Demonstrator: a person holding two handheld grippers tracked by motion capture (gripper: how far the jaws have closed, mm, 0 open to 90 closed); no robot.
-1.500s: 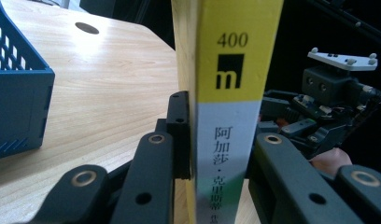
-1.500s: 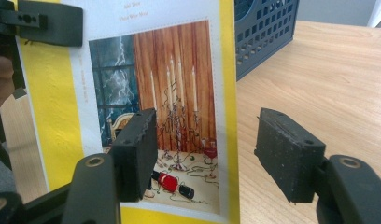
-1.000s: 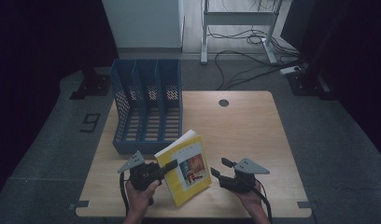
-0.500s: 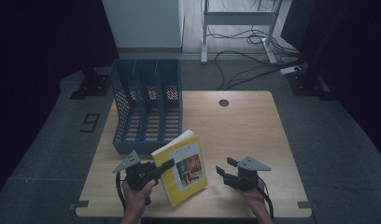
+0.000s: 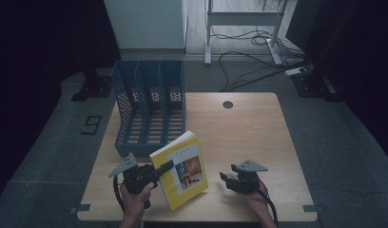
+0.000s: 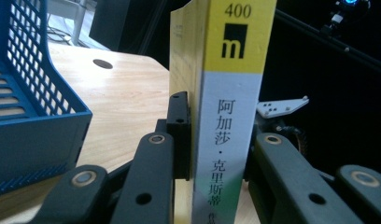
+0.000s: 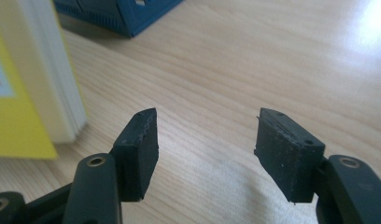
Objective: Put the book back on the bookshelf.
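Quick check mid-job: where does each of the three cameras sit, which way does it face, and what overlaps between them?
High view: above the near edge, facing forward and down on the light wooden table; both forearms, left gripper, right gripper.
Left gripper view: on that gripper, facing along jaws shut on the yellow paperback book, blue plastic file rack beside.
Right gripper view: low over the table, facing past open jaws.
Shared: book, rack and table appear in all three.

Dim high view, dark surroundings
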